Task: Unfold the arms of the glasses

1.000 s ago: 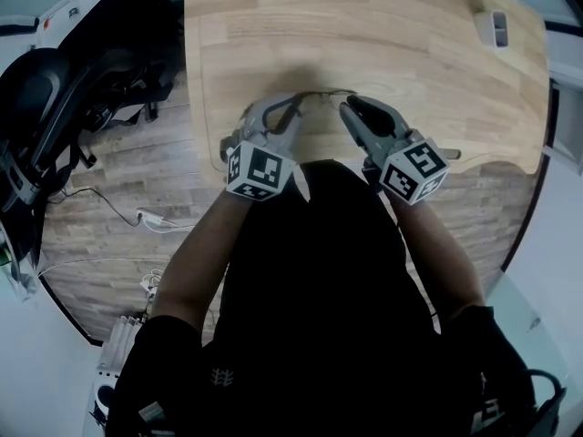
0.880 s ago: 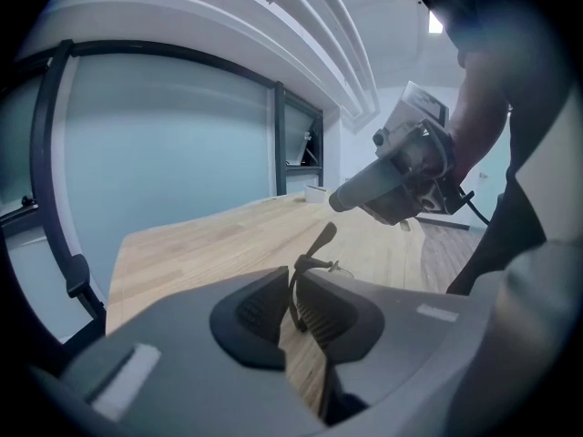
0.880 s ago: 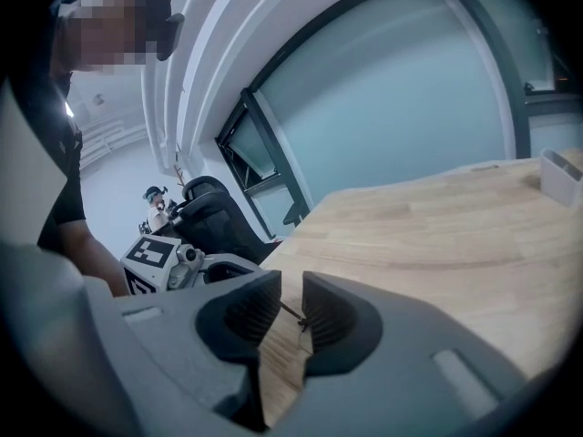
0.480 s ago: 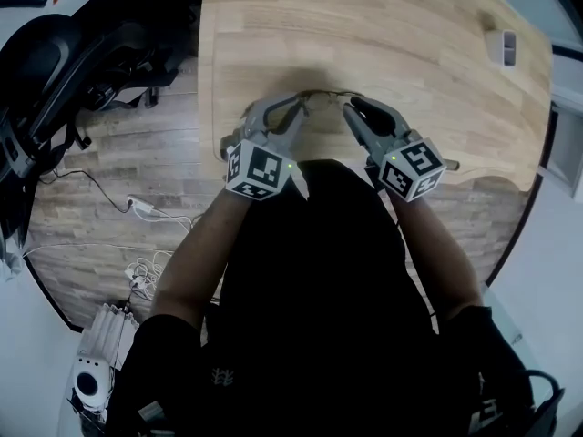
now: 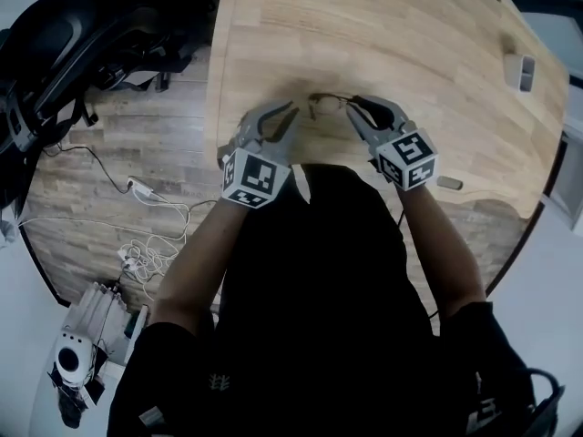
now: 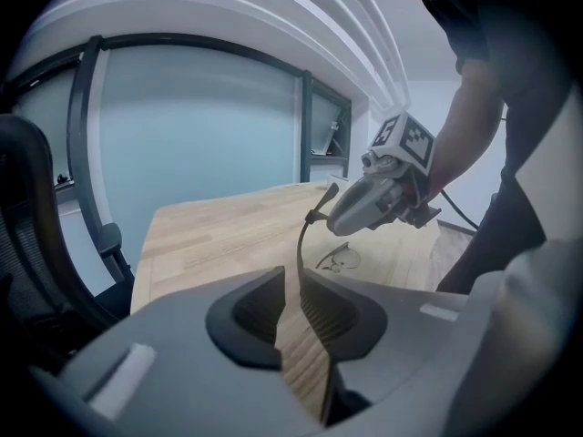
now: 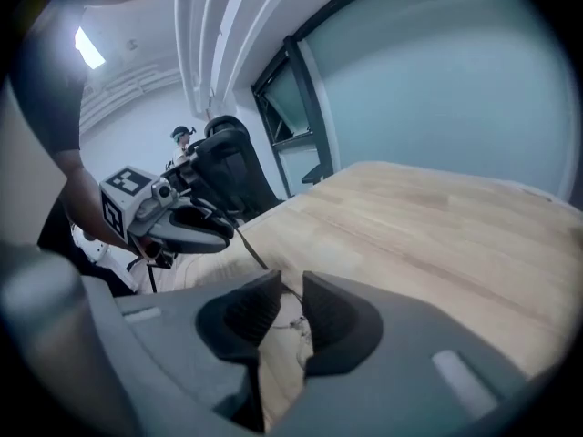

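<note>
Your left gripper (image 5: 288,112) has just been opening, its jaws now loose around the temple arm (image 6: 301,239). At its three o'clock, your right gripper (image 5: 358,105) clamps the glasses (image 5: 326,99); that arm looks unfolded.

The table (image 5: 383,35) is light wood with a round edge. The floor (image 5: 137,153) is brown wood boards. A black chair (image 5: 46,53) stands left of the table. White wires (image 5: 137,260) lie on the floor. A big glass wall (image 6: 200,126) is behind the table. A light (image 7: 88,48) shines on the white ceiling (image 6: 228,7).
</note>
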Action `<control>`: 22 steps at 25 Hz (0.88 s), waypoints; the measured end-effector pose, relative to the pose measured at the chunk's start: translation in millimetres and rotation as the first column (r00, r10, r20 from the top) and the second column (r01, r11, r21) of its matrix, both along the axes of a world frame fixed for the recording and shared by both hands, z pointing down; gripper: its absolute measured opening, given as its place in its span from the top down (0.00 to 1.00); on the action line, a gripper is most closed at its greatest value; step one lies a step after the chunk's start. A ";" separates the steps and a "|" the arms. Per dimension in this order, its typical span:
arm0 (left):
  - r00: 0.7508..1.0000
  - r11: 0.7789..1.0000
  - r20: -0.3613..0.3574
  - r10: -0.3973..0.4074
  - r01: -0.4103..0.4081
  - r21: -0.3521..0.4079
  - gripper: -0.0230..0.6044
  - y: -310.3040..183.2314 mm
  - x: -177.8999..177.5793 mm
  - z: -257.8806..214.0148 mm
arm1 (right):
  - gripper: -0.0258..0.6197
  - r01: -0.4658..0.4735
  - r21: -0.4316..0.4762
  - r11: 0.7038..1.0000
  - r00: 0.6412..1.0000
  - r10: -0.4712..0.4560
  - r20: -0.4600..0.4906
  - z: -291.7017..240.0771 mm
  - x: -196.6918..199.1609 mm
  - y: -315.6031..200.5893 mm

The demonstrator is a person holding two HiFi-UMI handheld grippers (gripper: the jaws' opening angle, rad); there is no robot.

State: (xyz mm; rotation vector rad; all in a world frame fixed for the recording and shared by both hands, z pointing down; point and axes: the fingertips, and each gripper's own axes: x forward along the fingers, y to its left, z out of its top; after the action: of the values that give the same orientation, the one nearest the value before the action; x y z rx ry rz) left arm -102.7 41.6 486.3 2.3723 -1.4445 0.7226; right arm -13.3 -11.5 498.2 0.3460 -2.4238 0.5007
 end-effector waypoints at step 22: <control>0.990 0.987 0.013 -0.139 0.140 -0.075 0.87 10.4 4.8 17.9 | 0.90 0.364 0.087 0.927 0.916 -0.341 -0.211 51.8 -15.7 9.1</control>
State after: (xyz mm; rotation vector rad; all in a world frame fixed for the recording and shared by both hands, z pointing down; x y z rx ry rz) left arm -97.9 52.0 504.2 2.1891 -1.5397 0.7373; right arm -28.9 -2.4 550.0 0.0006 -2.2624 0.1474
